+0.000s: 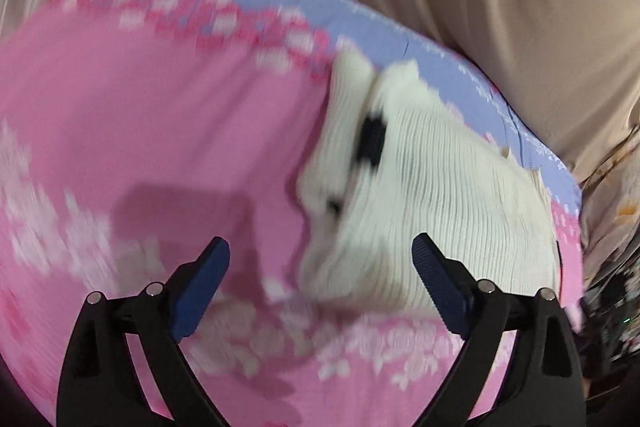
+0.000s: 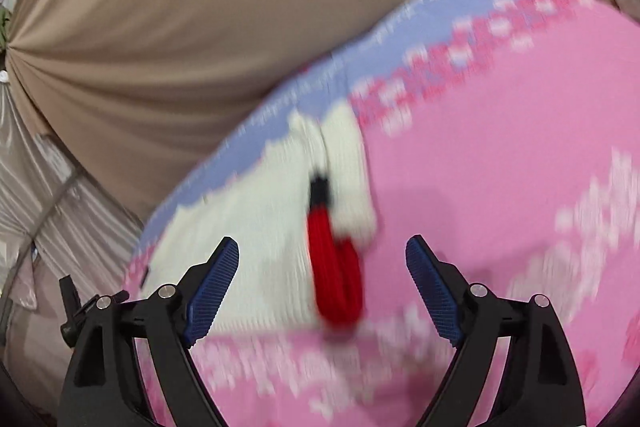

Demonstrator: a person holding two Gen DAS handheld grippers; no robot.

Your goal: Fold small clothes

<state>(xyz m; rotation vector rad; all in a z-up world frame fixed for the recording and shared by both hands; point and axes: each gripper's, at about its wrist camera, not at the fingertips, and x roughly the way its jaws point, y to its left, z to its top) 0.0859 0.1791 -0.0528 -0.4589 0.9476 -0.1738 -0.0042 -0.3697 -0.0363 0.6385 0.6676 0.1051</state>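
A small cream ribbed knit garment (image 1: 432,195) with a black patch lies on a pink flowered cloth (image 1: 140,131) with a lilac border. In the right wrist view the same garment (image 2: 264,235) shows a red and black knit part (image 2: 338,283) lying over it. My left gripper (image 1: 320,259) is open and empty, hovering above the garment's near left edge. My right gripper (image 2: 322,259) is open and empty, hovering over the red part. Both views are blurred by motion.
The pink cloth (image 2: 500,167) covers a raised surface that ends at its lilac edge (image 1: 360,11). Beige curtains (image 2: 180,27) hang behind it. Dark clutter (image 1: 608,299) sits at the right in the left wrist view.
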